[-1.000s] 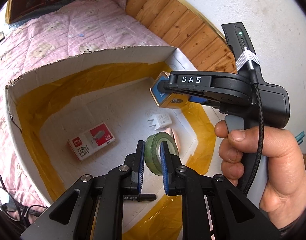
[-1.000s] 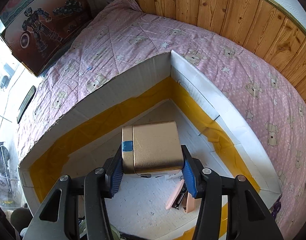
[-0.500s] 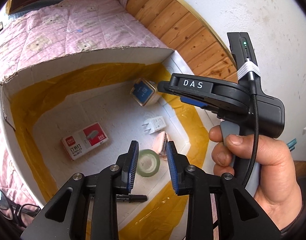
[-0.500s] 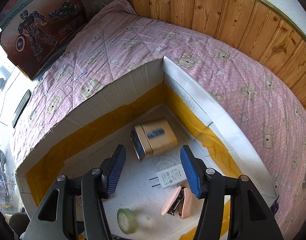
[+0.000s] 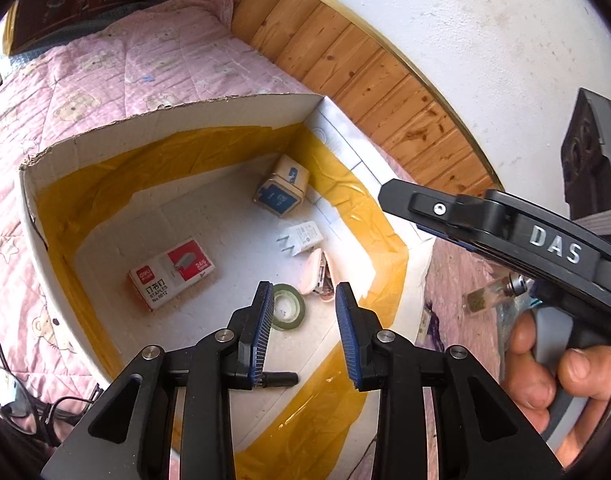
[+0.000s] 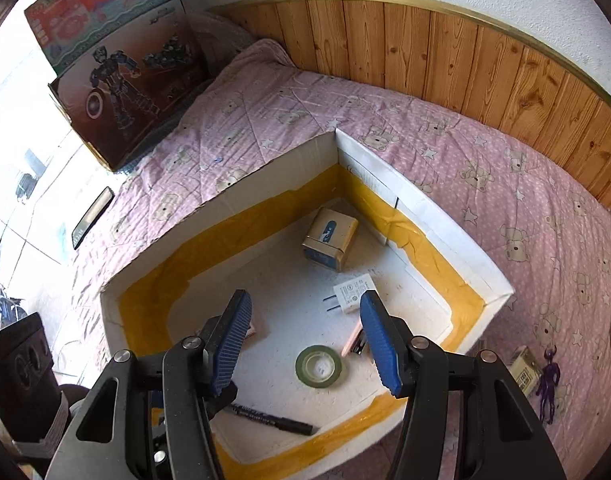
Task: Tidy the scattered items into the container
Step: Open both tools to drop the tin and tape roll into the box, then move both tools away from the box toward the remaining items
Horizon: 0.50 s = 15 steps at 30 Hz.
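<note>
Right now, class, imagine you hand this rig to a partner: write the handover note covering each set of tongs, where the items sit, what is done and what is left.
Left tongs: opening, nothing between them, above the tape roll.
Right tongs: open, empty, over the box.
In the box: gold tin in the far corner, charger plug, pink stapler, tape roll, staples carton, black marker.
Done: those six are in.
Left: on the bedspread to the right of the box, a purple figure, a small packet and a small glass bottle; glasses lie by the near left corner.
</note>
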### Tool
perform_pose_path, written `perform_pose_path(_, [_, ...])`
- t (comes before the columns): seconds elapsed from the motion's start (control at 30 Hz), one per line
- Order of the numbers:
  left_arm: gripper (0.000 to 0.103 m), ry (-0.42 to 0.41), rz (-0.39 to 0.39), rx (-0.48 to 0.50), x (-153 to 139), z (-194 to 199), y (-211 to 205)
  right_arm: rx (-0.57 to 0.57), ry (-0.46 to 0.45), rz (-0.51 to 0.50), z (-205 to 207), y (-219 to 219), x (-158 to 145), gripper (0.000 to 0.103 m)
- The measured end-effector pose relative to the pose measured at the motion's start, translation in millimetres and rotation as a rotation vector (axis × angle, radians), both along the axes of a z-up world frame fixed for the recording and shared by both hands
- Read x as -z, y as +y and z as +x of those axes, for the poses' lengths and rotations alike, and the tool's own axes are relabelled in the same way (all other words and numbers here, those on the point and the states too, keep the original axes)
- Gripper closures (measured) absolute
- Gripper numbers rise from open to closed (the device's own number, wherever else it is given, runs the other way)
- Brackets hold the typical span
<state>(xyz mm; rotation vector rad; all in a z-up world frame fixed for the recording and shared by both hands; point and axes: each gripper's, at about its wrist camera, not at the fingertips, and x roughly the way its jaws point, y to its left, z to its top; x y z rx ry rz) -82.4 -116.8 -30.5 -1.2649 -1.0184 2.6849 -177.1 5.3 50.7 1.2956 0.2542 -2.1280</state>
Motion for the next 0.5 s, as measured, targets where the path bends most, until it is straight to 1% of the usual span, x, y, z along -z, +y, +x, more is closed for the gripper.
perform_pose_path(0.07, [0.068, 0.008, -0.042, 0.000, -4, 6, 5, 0.001, 0.012, -0.025, 13, 9, -8, 0.045])
perform_pose_path(0.13, [0.068, 0.021, -0.102, -0.003, -9, 13, 10, -0.003, 0.035, -0.042, 26, 17, -14, 0.045])
perform_pose_path(0.3, [0.066, 0.088, -0.246, -0.017, -27, 41, 25, -0.037, 0.111, -0.092, 56, 36, -25, 0.045])
perform_pose_path(0.37, [0.066, 0.115, -0.280, -0.011, -33, 54, 32, -0.045, 0.128, -0.112, 65, 43, -24, 0.045])
perform_pose_path(0.5, [0.065, 0.157, -0.327, 0.034, -42, 76, 52, -0.039, 0.155, -0.141, 80, 61, -20, 0.045])
